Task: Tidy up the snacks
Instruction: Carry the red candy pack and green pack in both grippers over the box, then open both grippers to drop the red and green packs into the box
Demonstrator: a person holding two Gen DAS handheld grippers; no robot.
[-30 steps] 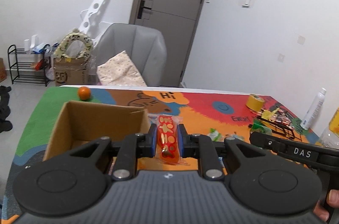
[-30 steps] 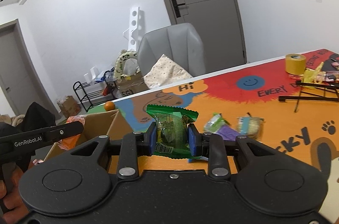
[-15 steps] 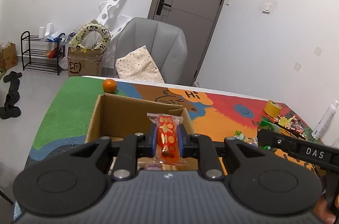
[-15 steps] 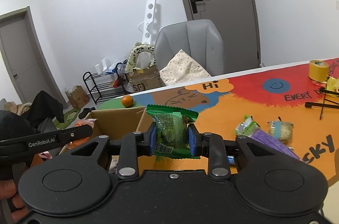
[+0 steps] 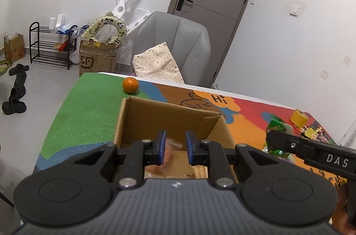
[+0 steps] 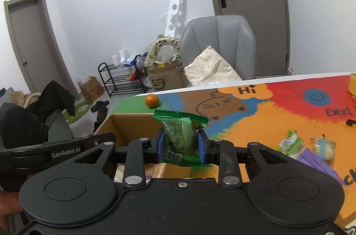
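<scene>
While the left tongs [image 5: 175,147] hang released and empty over the cardboard box [image 5: 155,117], the right tongs [image 6: 180,147] clench a green snack packet [image 6: 180,135] by its middle above the box's edge, seemingly light, crinkly and crushable.

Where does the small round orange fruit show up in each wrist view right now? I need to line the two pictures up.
Left wrist view: the small round orange fruit sits upper left of centre, on the green part of the painted table, beyond the open cardboard box.
Right wrist view: the fruit is left of centre, beyond the box.
Shared landmark: the grey armchair.
</scene>
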